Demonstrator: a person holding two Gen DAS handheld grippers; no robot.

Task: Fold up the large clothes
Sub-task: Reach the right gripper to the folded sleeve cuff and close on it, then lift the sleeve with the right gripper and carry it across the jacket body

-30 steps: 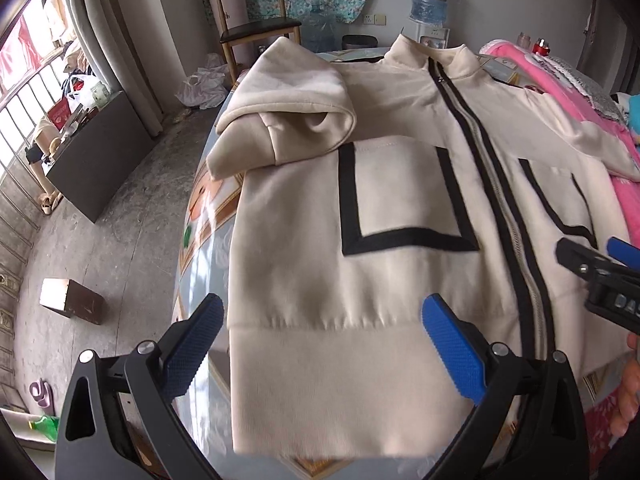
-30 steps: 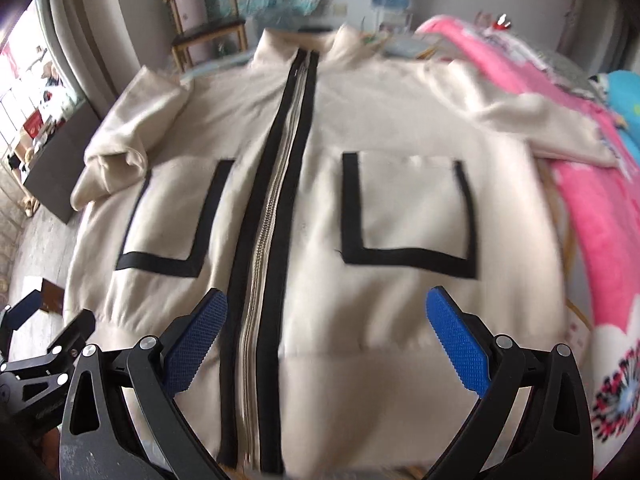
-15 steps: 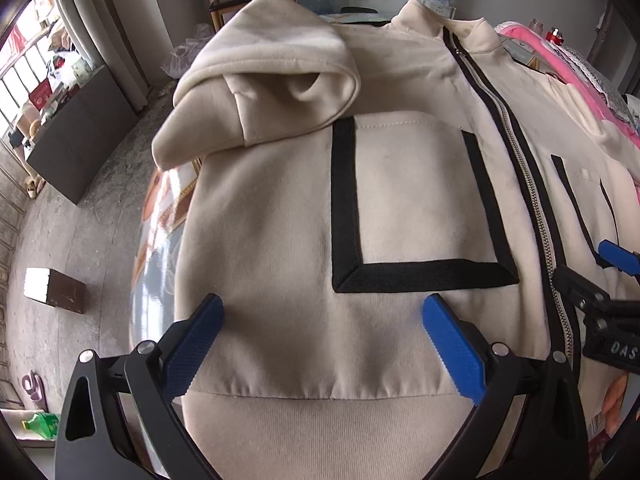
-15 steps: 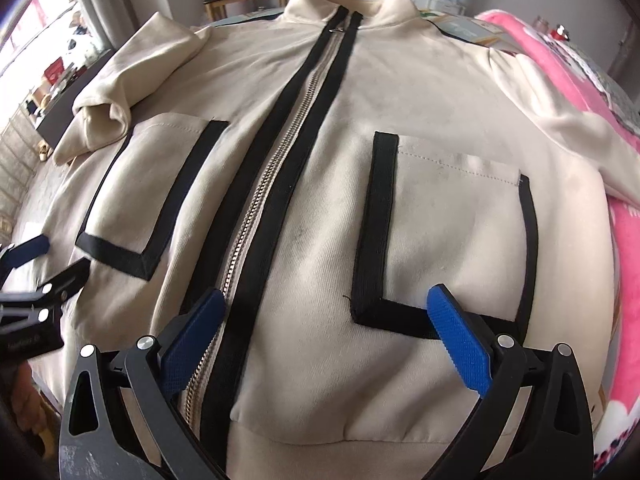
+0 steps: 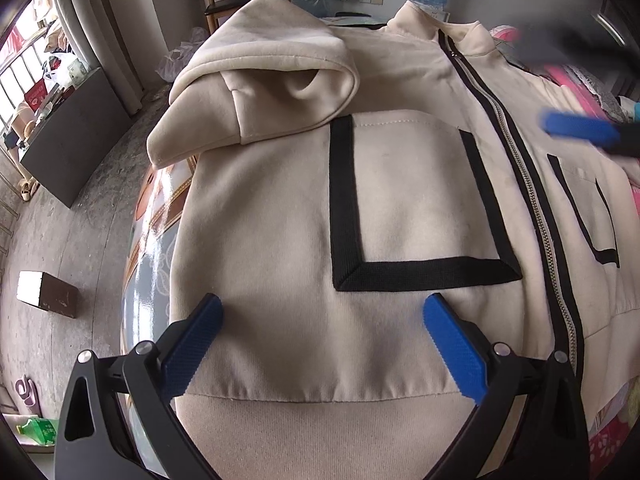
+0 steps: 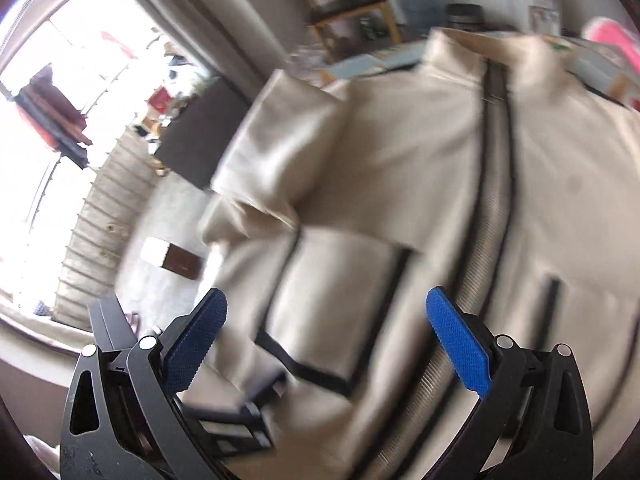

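A cream fleece zip-up jacket with black trim (image 5: 280, 216) lies front-up on a glossy patterned table (image 5: 154, 216), its collar at the far end and its ribbed hem nearest the cameras. The left gripper (image 5: 322, 342) hovers low over the hem area with its 2 blue-padded fingers (image 5: 454, 346) spread wide and nothing between them. Just ahead of those fingers sits the black-bordered square chest pocket (image 5: 416, 200); beyond and to their left the folded cream sleeve (image 5: 272, 88) lies doubled over on the shoulder. The black-edged metal zipper (image 5: 532, 200) runs past the right-hand finger.

The right gripper (image 6: 326, 336) is likewise parted and holds nothing; its view is motion-blurred, with the jacket spread ahead of both fingers. In the left wrist view it appears as a blurred blue tip at upper right, above the zipper side.
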